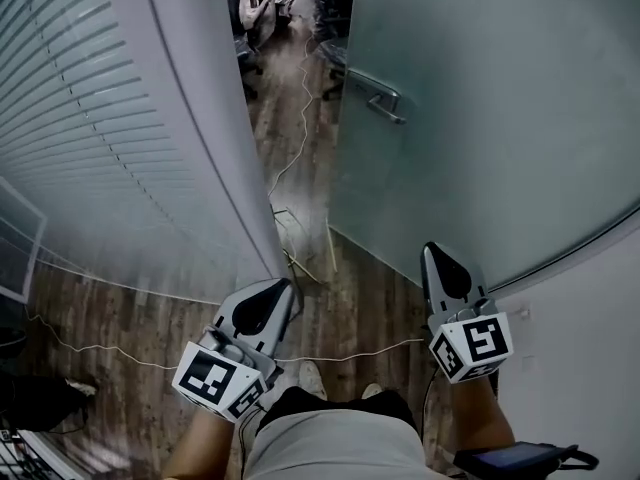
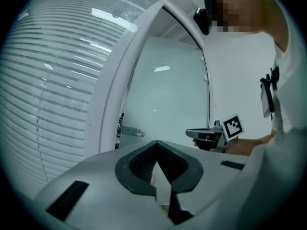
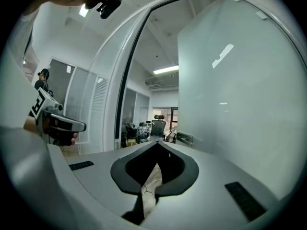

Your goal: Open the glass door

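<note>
Frosted glass fills the right of the head view: the glass door [image 1: 480, 118] stands ajar, a smooth, milky pane whose free edge sits apart from the white frame post [image 1: 215, 158]. A wedge of wood-grain floor [image 1: 300, 138] shows between them. A slim brushed-metal lever handle [image 1: 385, 103] sticks out near that edge. Beyond the post runs a glazed partition with thin horizontal slats [image 1: 70, 118]. A pale cable [image 1: 300, 98] trails across the floorboards. Both tools hang low, well apart from the handle. The left tool [image 1: 275, 298] and the right tool [image 1: 443, 271] are matte grey wedges with dark rubbery pads.

From the left gripper view, that tool's jaws meet at a point with nothing between them. The door pane and handle lie ahead of it.

From the right gripper view, its jaws are likewise pressed together and empty. The gap beyond them frames an office with a black chair [image 3: 158, 124].

As I judge it, the opening step looks mostly done. Any next move would need a tool to spread its jaws, clamp the lever and swing the pane wider.
</note>
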### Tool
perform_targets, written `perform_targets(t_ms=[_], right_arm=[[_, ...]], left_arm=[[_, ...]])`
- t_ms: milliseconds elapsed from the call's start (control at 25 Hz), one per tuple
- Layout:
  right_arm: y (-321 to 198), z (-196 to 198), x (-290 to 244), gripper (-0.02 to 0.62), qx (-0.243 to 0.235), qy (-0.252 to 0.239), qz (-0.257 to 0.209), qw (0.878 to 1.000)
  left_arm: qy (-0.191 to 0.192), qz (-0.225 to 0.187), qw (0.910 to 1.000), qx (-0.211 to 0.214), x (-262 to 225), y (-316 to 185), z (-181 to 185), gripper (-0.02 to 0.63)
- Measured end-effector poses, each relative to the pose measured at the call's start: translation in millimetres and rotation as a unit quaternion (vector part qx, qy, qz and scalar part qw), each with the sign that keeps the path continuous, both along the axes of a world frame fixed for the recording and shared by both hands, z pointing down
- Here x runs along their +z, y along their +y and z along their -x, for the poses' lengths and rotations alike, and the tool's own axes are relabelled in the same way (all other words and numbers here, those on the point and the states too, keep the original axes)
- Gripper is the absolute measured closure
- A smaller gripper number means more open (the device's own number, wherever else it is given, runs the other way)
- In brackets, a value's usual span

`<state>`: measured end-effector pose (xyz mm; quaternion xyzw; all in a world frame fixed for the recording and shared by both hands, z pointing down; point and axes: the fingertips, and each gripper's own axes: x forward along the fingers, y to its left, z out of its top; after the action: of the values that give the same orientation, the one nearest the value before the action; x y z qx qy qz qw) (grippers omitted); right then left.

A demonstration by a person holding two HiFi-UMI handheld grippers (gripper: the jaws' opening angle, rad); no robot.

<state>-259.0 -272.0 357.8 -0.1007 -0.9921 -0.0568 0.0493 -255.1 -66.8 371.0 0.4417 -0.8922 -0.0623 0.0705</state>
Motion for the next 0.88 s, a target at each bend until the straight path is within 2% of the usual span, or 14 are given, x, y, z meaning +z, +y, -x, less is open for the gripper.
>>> perform_targets(t_ms=[240, 480, 680, 880], right_arm=[[21.2, -41.2, -13.7, 0.594, -0.025, -0.018, 0.007, 1.000], [16.6, -91.1, -12.5, 0.594, -0.035, -0.026, 0.017, 0.999], [4.4, -137.6, -10.5, 0.594, -0.040, -0.026, 0.020, 0.999], [-11.3, -191.3, -9.5, 0.594, -0.042, -0.040, 0.030, 0.998]], left_arm=[[-0.004, -0.007, 1.0000, 0.006, -8.1, 3.3, -23.0, 0.606], [-0.011, -0.010, 0.9999, -0.005, -7.2, -1.1, -61.5, 0.606], [-0.009, -0.008, 0.9998, -0.014, -5.6, -5.8, -101.9, 0.606], [-0.023, 0.000, 0.9996, -0.016, -6.5, -19.5, -154.6, 0.606]])
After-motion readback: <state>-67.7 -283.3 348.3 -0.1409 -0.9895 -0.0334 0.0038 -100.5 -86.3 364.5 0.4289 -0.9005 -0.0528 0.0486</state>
